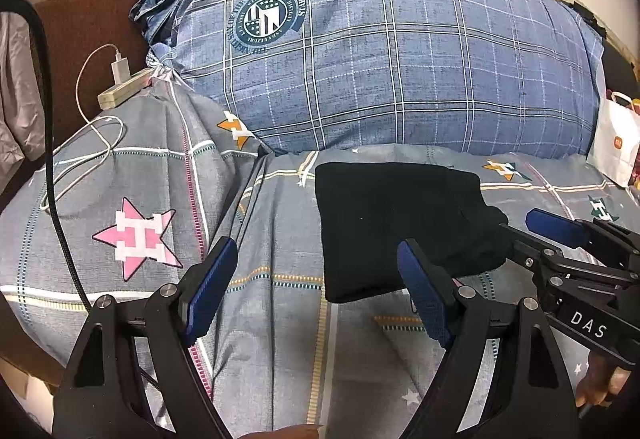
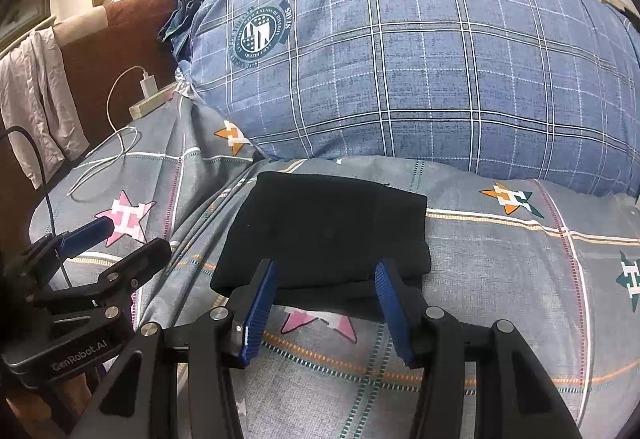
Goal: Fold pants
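Black pants point(image 2: 326, 227) lie folded into a compact rectangle on the bed point(image 2: 500, 279), below a blue plaid pillow point(image 2: 400, 59). Both the left gripper point(image 1: 316, 279) and the right gripper point(image 2: 326, 301) are spread wide, empty. The right seems just clear of the near hem; brushing it could undo the fold.

Folded black pants point(image 2: 328, 227) on grey star-print bedsheet point(image 2: 500, 279), right tongs point(image 2: 326, 275) open at their near edge

The folded pants point(image 2: 324, 227) were plain black. The bedsheet point(image 2: 500, 279) was grey plaid with pink, orange and green stars. The pillow point(image 1: 400, 59) was blue check with a teal crest. Both tongs' pads point(image 2: 260, 311) looked dark blue.
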The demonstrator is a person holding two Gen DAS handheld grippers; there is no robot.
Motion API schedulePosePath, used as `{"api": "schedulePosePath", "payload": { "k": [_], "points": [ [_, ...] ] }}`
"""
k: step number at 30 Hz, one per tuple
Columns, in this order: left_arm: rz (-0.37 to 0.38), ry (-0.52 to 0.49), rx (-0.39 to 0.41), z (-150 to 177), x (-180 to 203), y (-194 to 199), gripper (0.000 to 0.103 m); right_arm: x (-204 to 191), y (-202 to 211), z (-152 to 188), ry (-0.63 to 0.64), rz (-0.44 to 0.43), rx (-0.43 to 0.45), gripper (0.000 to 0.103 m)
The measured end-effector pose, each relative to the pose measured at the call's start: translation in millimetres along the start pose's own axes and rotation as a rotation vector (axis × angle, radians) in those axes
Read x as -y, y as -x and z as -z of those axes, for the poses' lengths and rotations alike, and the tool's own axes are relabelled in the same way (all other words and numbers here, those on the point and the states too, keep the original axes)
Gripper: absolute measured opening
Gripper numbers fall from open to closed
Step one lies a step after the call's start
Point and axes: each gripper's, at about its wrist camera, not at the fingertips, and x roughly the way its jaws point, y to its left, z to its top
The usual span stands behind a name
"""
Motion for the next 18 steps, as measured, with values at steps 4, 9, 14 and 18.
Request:
{"api": "schedulePosePath", "payload": {
  "k": [4, 9, 14, 18],
  "points": [
    [0.002, 0.001, -0.004, -0.2, 0.2, -0.8, 0.083, -0.5, 0.3, 0.5, -0.001, 0.001, -0.001, 0.05],
    [0.001, 0.005, -0.007, 0.4, 0.4, -0.7, 0.083, -0.4, -0.3, 1.8, -0.002, 0.002, -0.005, 0.05],
    [0.002, 0.005, -0.007, 1.2, 0.8, 0.1, 0.082, 0.3, -0.1, 2.6, 0.0, 0.0, -0.005, 0.05],
    [0.001, 0.007, -0.012, 1.8, 1.3, 0.4, 0.082, 0.3, 0.1, 2.7, -0.001, 0.0, -0.007, 0.05]
  ]
}}
